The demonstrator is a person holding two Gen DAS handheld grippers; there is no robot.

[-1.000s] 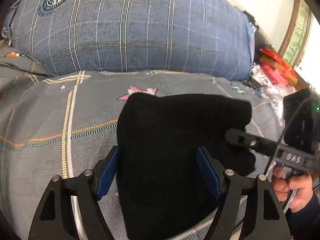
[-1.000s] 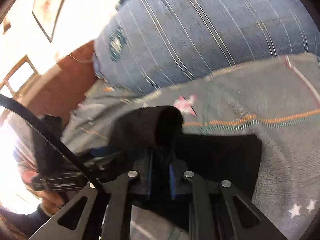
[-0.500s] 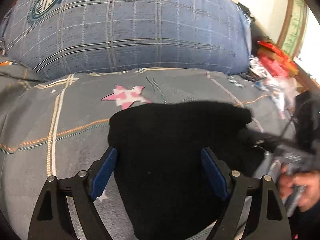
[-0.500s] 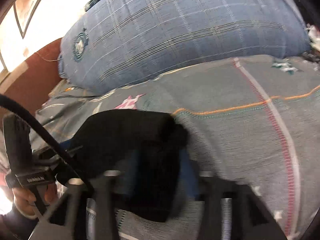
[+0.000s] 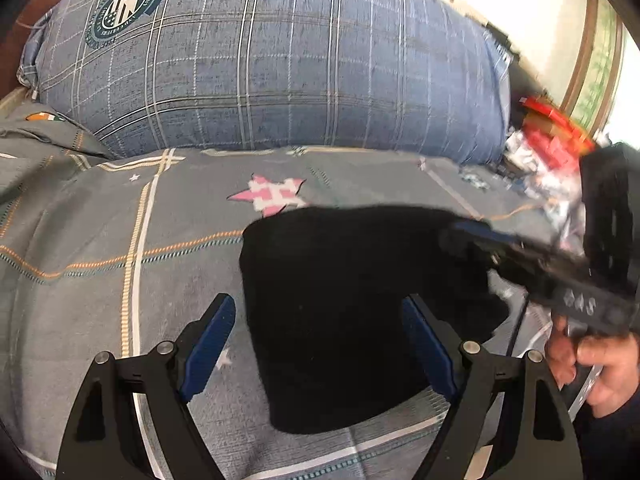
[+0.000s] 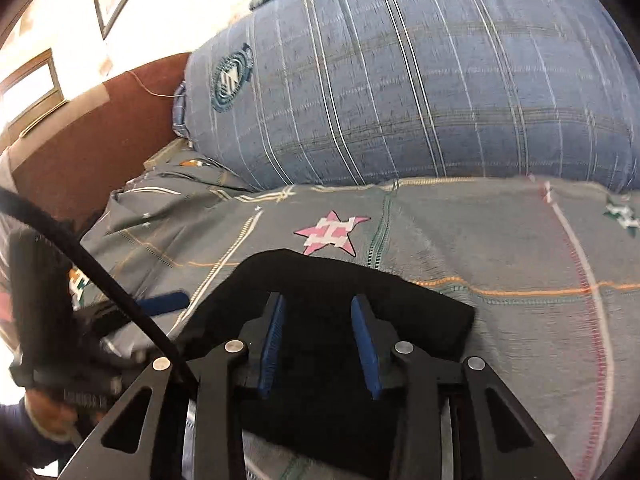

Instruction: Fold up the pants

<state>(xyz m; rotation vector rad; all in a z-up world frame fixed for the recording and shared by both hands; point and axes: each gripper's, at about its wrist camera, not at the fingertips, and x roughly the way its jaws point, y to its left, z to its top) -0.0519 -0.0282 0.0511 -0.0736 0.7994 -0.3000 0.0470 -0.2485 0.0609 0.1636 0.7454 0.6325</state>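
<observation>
The black pants (image 5: 344, 312) lie folded into a flat, compact pile on the grey bedspread (image 5: 100, 240); they also show in the right wrist view (image 6: 340, 292). My left gripper (image 5: 320, 316) is open and empty, its blue pads (image 5: 212, 344) wide apart just above the pile's near-left part. My right gripper (image 6: 318, 316) is open and empty above the pile's near edge. In the left wrist view the right gripper (image 5: 468, 232) sits blurred at the pile's right end, with the person's hand (image 5: 596, 364) behind it.
A large blue plaid pillow (image 5: 260, 60) lies across the back of the bed. A pink star patch (image 5: 272, 196) sits just behind the pants. Red packets and clutter (image 5: 552, 136) lie at the far right. A brown headboard (image 6: 100, 128) stands at the left.
My right gripper has let go of the raised fold and opened. The pants have dropped flat onto the bed. My left gripper stays open and has drawn back and left.
</observation>
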